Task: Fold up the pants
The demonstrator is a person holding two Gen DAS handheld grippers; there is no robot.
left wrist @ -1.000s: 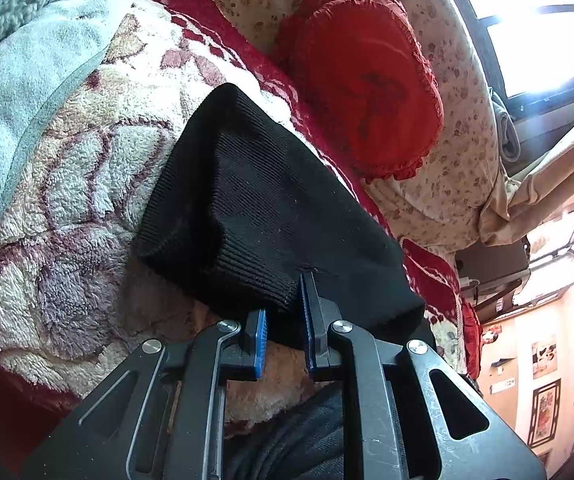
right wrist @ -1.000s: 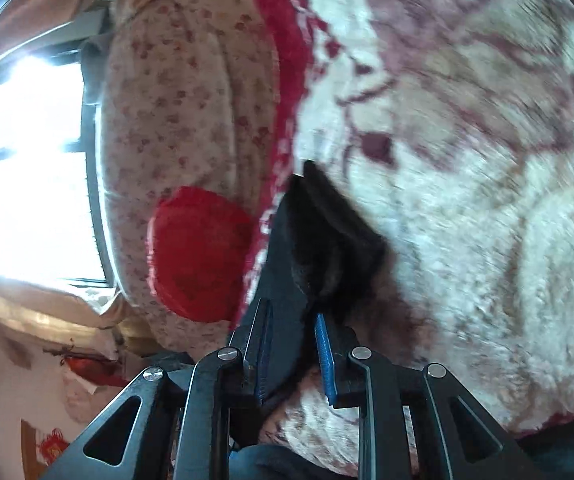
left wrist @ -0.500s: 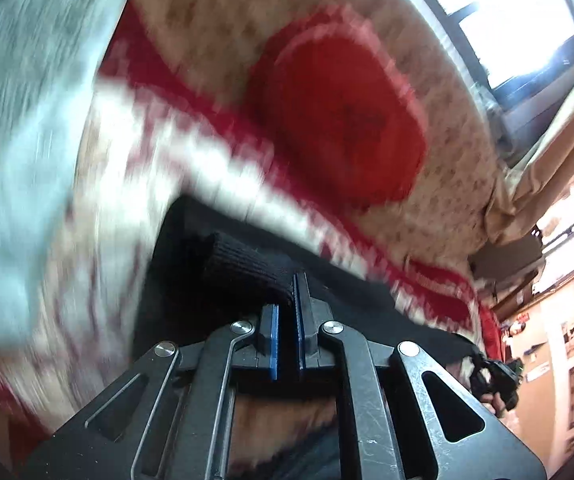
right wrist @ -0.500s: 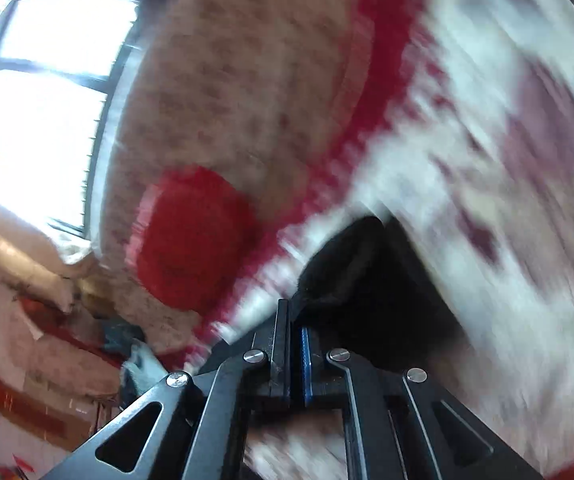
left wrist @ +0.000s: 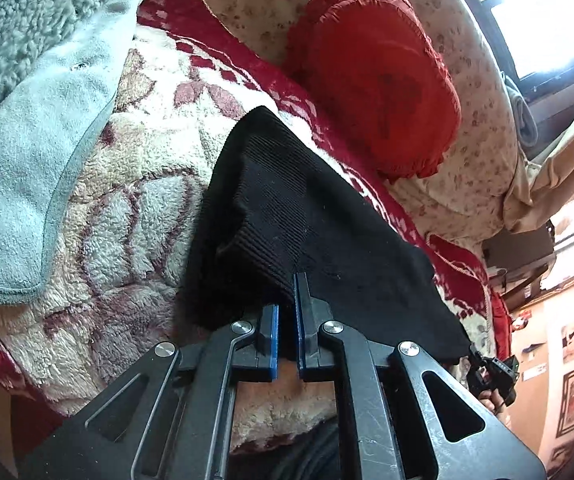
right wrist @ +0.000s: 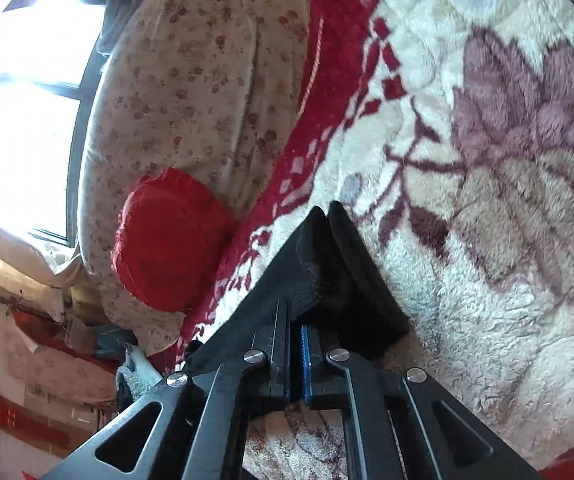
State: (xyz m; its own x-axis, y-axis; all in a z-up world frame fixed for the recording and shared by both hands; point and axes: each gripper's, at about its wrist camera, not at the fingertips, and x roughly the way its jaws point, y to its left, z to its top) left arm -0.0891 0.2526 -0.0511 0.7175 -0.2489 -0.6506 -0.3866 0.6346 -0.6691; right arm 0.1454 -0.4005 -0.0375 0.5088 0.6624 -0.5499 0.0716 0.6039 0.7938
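The black ribbed pants (left wrist: 287,216) lie folded over on a fluffy cream and maroon flowered blanket (left wrist: 127,184). My left gripper (left wrist: 285,312) is shut on the near edge of the pants, with cloth pinched between its blue pads. In the right wrist view, the pants (right wrist: 327,268) show as a narrow black wedge on the blanket (right wrist: 487,200). My right gripper (right wrist: 295,328) is shut on the other near edge of the pants. The right gripper's end also shows in the left wrist view (left wrist: 495,372).
A round red cushion (left wrist: 371,76) leans on a floral bolster (left wrist: 467,120) behind the pants, under a bright window (right wrist: 19,80). A grey fleece towel (left wrist: 31,132) lies on the blanket at the left. A red blanket border (right wrist: 327,120) runs along the bolster.
One second ago both grippers were open at the pants' edge. Both closed on the cloth and moved fast with it. Now the views are steady and the pants lie folded over.
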